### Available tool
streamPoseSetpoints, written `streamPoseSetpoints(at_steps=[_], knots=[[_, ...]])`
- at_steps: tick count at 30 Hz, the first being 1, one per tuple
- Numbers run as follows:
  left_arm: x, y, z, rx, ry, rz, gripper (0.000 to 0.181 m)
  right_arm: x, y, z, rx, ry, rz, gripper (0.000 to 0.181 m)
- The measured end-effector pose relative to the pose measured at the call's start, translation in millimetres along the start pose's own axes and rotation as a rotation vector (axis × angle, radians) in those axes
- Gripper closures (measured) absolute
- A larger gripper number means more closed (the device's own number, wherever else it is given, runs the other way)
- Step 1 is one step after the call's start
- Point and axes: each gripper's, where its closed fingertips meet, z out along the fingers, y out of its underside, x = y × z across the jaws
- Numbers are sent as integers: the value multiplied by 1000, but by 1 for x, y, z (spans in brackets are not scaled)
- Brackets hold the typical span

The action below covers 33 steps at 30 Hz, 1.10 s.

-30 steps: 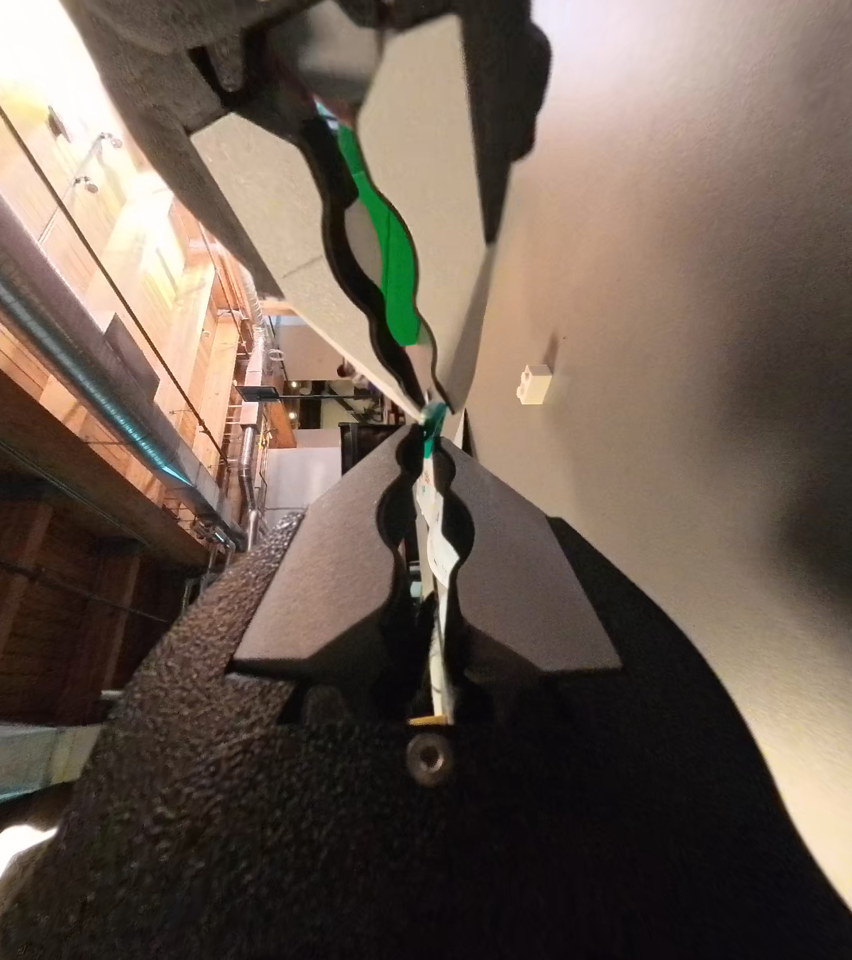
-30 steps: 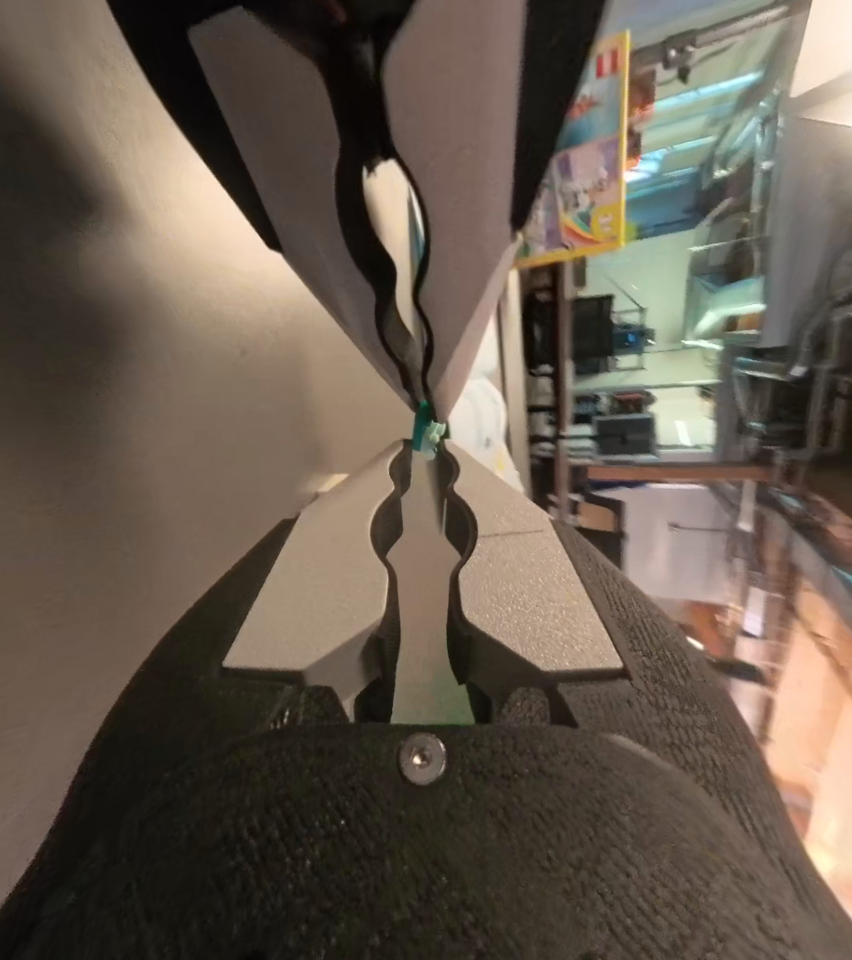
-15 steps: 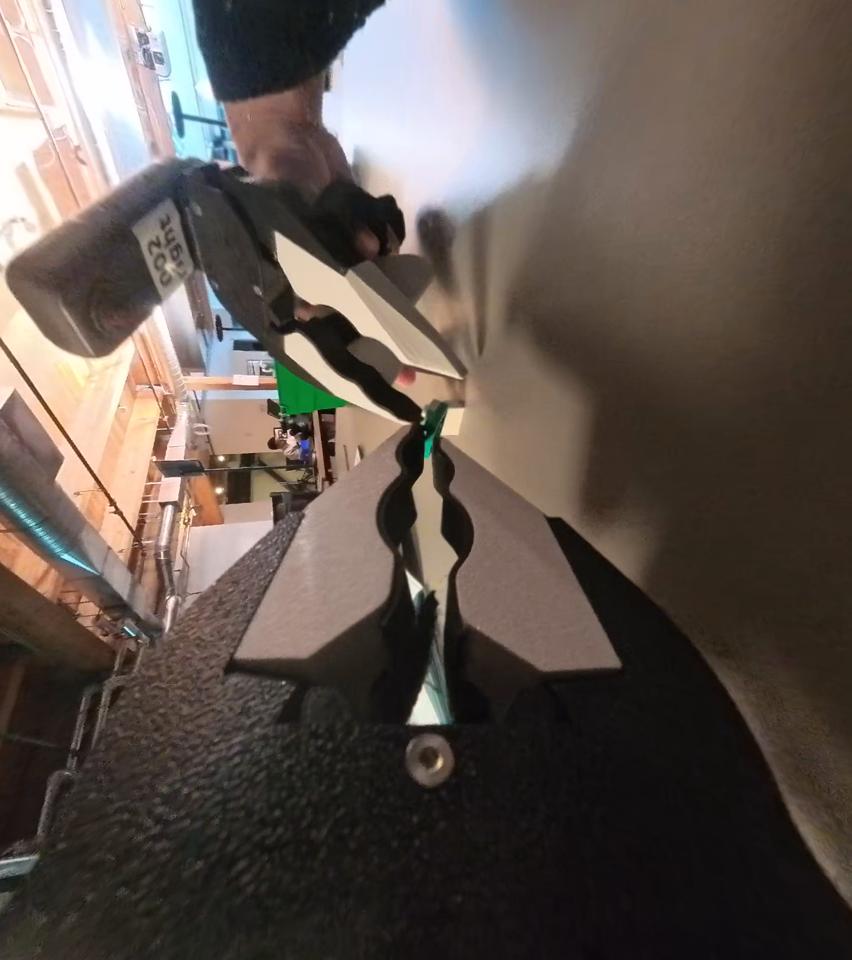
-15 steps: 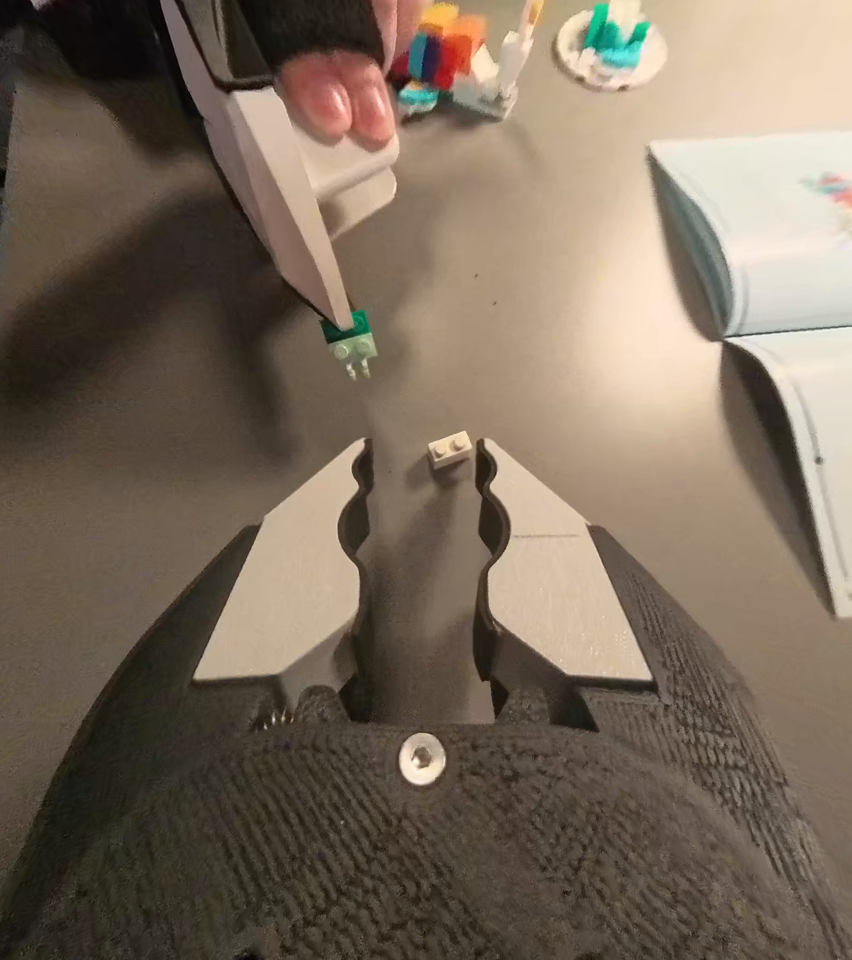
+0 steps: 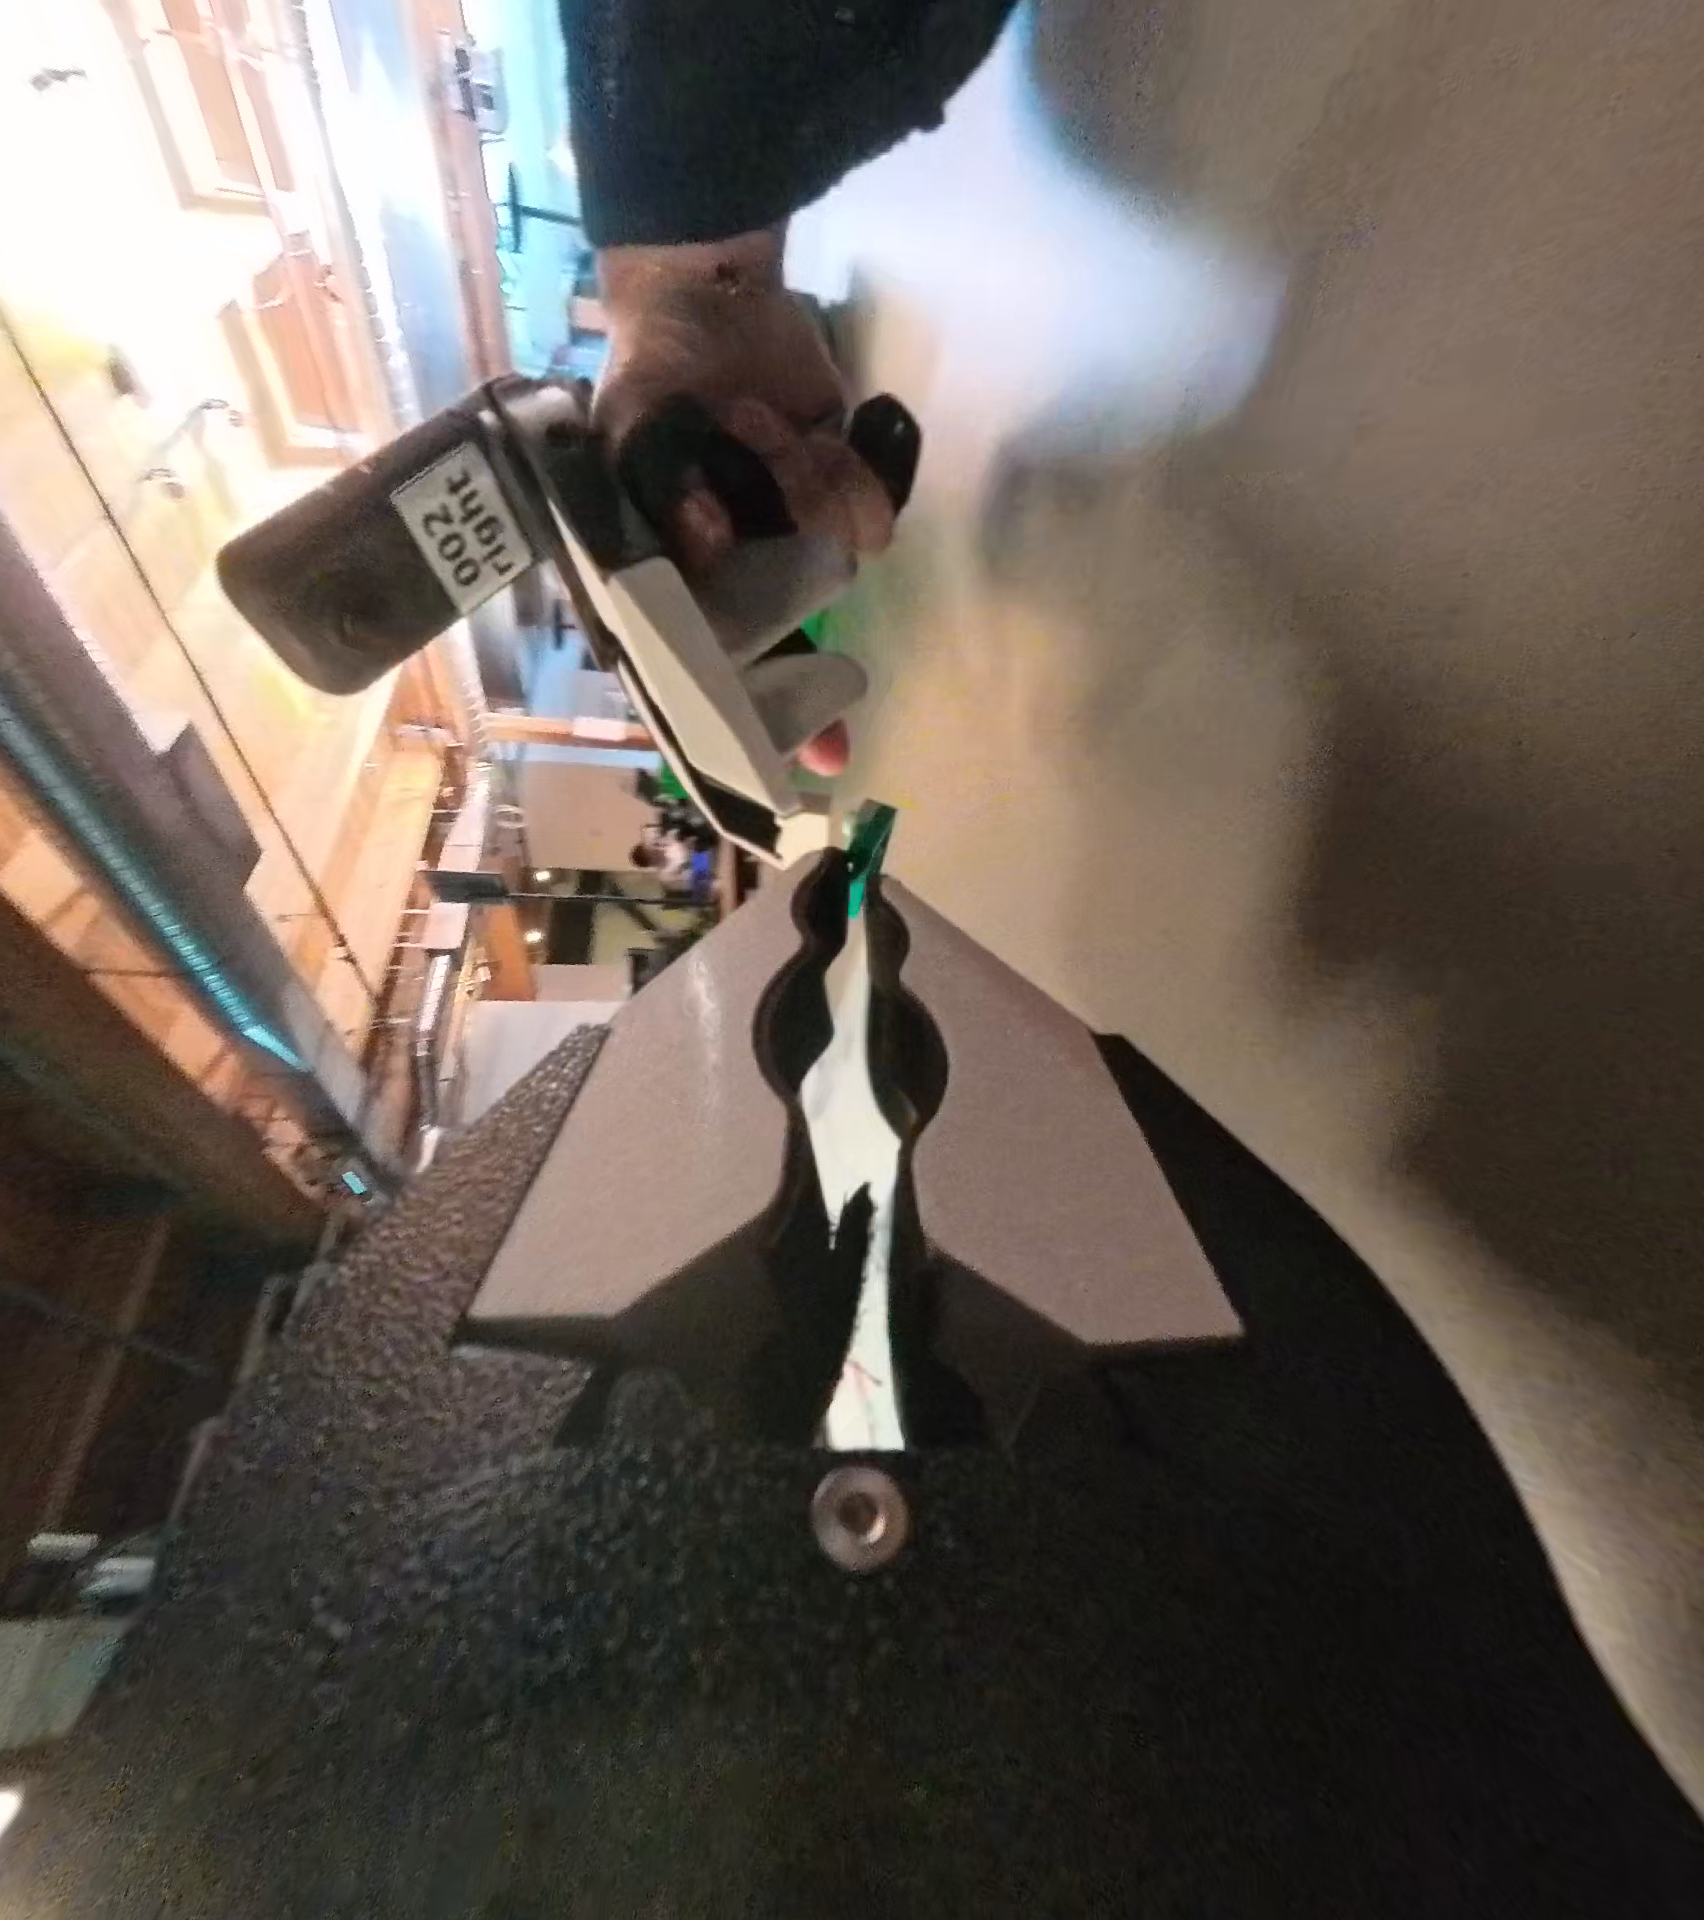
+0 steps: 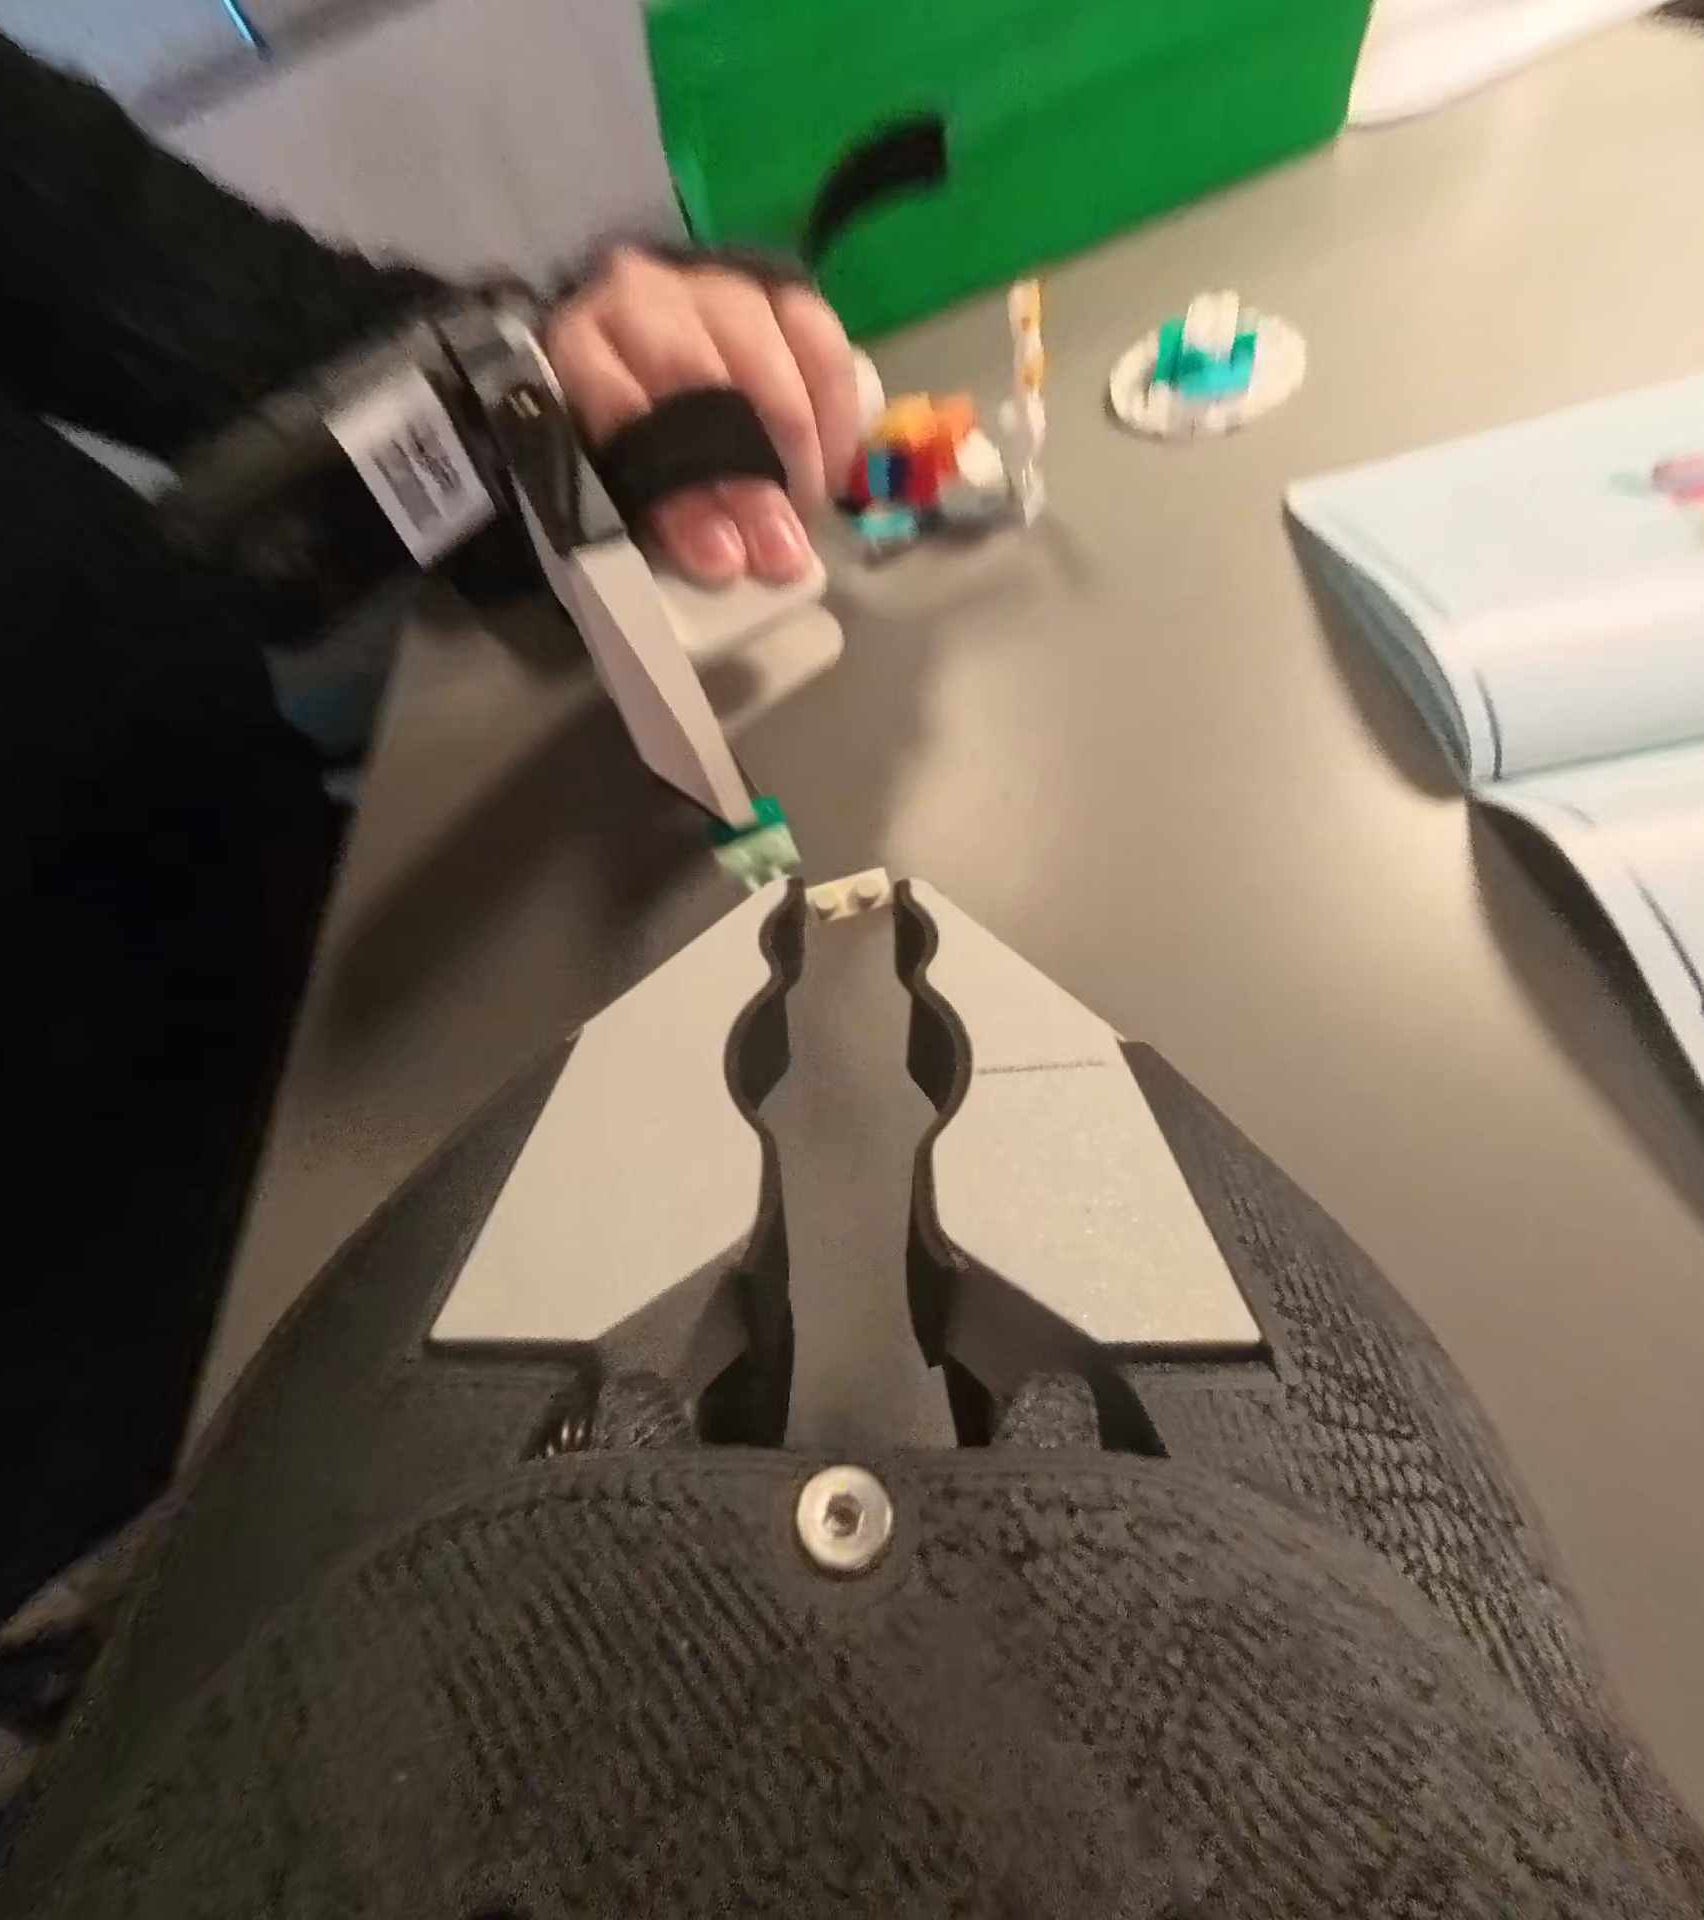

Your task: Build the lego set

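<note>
My left gripper (image 5: 858, 883) is shut on a small green and pale-green lego piece (image 5: 871, 844) at its tips. It also shows in the right wrist view (image 6: 739, 810), held above the table with that piece (image 6: 756, 840). My right gripper (image 6: 848, 888) is low over the grey table (image 6: 1191, 883). Its jaws have narrowed to the width of a white two-stud brick (image 6: 853, 896) that sits between the tips, pads against its ends. In the left wrist view the right gripper (image 5: 783, 831), held by a hand, sits just beyond my left tips.
An open instruction booklet (image 6: 1606, 623) lies at the right. At the back stand a green box (image 6: 1014, 135), a colourful lego build (image 6: 915, 457), a thin white lego post (image 6: 1027, 416) and a round white plate with teal pieces (image 6: 1206, 364). A dark sleeve fills the left. The tips of both grippers are at nearly the same place. Both grippers' tips are roughly 20 centimetres from the thin white lego post (image 6: 1027, 416).
A second ago both grippers met tip to tip on the green piece. The right one let go, swung down to the table, and has now narrowed around the white brick.
</note>
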Motion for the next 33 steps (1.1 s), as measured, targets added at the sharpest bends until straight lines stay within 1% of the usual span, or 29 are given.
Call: streamPoseSetpoints(at_steps=[1,3,8,13,17,21,33], knots=[[-5,0,-1,-4,-32,8,181,-6,-9,-1,30,-17,-6,166],[-14,-1,-3,-4,-81,7,181,-19,-20,-1,42,-43,-30,166],[-28,-4,-7,-3,-162,13,181,-32,-30,6,-24,-23,-118,166],[-34,-5,-9,1,-196,16,181,-29,-36,5,-65,40,-196,166],[-37,-6,-10,6,-217,11,181,-32,-39,4,-63,36,-203,166],[-45,-9,-13,6,-265,24,181,-37,-47,3,-26,18,-193,165],[-48,-7,-13,5,-281,15,181,-37,-49,4,-34,27,-202,163]])
